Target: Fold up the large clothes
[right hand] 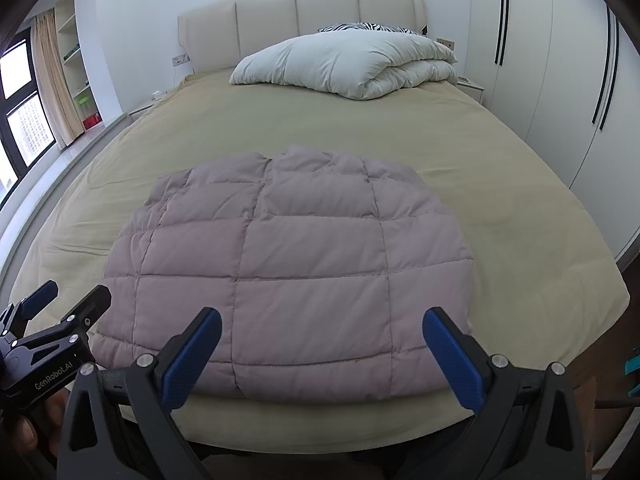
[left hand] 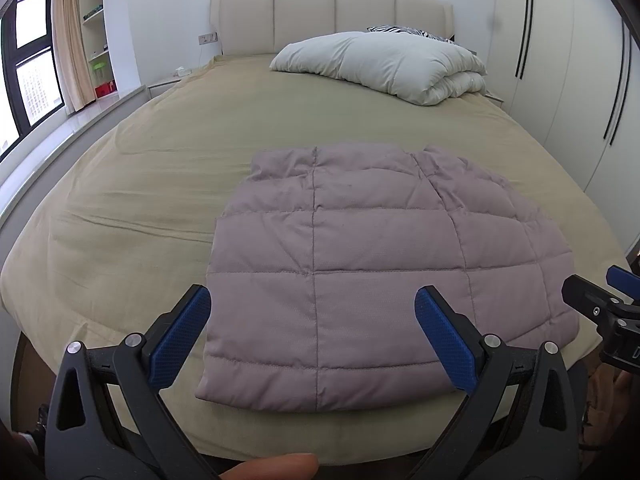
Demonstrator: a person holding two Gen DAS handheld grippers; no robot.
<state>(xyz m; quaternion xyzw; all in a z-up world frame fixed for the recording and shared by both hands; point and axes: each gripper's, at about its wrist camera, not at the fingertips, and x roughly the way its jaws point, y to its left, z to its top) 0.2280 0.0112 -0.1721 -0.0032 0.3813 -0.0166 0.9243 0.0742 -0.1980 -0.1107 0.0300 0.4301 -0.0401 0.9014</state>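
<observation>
A mauve quilted puffer garment (left hand: pixel 372 264) lies folded into a rough rectangle on the beige bed, near its front edge; it also shows in the right wrist view (right hand: pixel 304 272). My left gripper (left hand: pixel 312 308) is open and empty, held just above the garment's near left part. My right gripper (right hand: pixel 320 332) is open and empty, over the garment's near edge. The right gripper shows at the right edge of the left wrist view (left hand: pixel 592 292). The left gripper shows at the lower left of the right wrist view (right hand: pixel 66 296).
The beige bed cover (left hand: pixel 160 184) spreads wide around the garment. A folded white duvet (left hand: pixel 384 64) and a zebra pillow (left hand: pixel 404 31) lie by the headboard. White wardrobes (left hand: pixel 560 60) stand on the right, a window ledge (left hand: pixel 60 136) and shelves on the left.
</observation>
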